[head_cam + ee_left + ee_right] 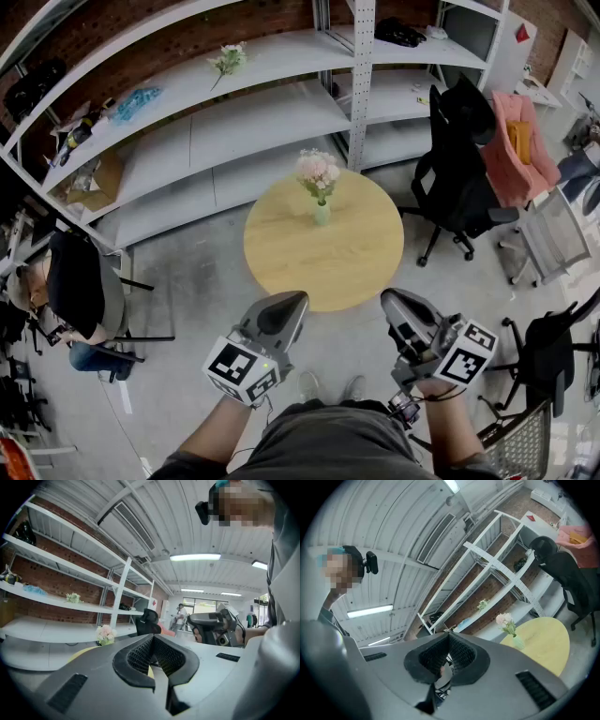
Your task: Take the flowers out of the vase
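Observation:
Pink flowers (318, 169) stand upright in a small pale green vase (322, 215) near the far edge of a round yellow table (352, 262). The same flowers (105, 633) show small at the left of the left gripper view, and the flowers (505, 620) rise above the vase (518, 642) in the right gripper view. My left gripper (294, 299) is shut with nothing in it, held near the table's near edge. My right gripper (388, 298) is likewise shut and empty, beside it. Both are well short of the vase.
White metal shelving (272, 103) runs behind the table, with another flower bunch (228, 60) on a shelf. A black office chair (459, 169) stands right of the table, with another chair (548, 352) at lower right. A seated person (70, 291) is at the left.

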### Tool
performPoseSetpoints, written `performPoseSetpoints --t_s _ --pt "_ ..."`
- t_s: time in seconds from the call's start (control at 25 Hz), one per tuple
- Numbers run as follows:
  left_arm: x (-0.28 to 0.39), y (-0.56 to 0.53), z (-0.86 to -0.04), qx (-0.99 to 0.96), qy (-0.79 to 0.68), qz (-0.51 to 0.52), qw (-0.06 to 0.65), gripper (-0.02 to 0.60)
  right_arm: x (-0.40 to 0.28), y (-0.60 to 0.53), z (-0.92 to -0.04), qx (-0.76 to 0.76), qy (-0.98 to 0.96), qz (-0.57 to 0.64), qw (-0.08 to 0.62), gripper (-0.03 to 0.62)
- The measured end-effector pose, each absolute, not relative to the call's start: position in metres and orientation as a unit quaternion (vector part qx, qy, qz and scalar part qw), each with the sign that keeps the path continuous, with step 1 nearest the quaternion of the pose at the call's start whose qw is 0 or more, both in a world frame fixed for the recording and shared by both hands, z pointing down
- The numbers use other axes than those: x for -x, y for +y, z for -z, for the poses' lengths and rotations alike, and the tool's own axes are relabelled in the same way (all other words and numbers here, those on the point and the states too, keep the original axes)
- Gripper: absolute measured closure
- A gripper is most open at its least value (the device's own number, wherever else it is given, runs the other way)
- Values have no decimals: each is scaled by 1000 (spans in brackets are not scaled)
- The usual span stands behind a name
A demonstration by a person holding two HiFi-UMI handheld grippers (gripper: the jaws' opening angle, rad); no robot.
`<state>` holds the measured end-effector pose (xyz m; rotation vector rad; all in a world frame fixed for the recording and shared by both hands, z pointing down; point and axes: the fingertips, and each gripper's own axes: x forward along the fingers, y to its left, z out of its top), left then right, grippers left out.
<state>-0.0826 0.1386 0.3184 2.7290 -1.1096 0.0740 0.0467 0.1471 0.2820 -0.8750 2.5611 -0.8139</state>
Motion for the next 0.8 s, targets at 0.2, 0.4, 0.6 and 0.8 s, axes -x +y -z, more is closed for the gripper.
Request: performPoseSetpoints --t_s 0.2,0.4,0.6,0.8 --pt "95 136 -322 -922 -372 -20 105 572 -36 145 -283 306 892 291 163 579" --pt "96 134 -321 -923 -369 -21 103 572 -32 146 -284 307 892 290 160 579" --pt "95 131 -326 -926 -361 -24 105 572 -20 144 -289 303 890 301 159 579" --pt "97 132 -340 -932 -345 -36 110 572 8 147 -301 287 885 330 160 579"
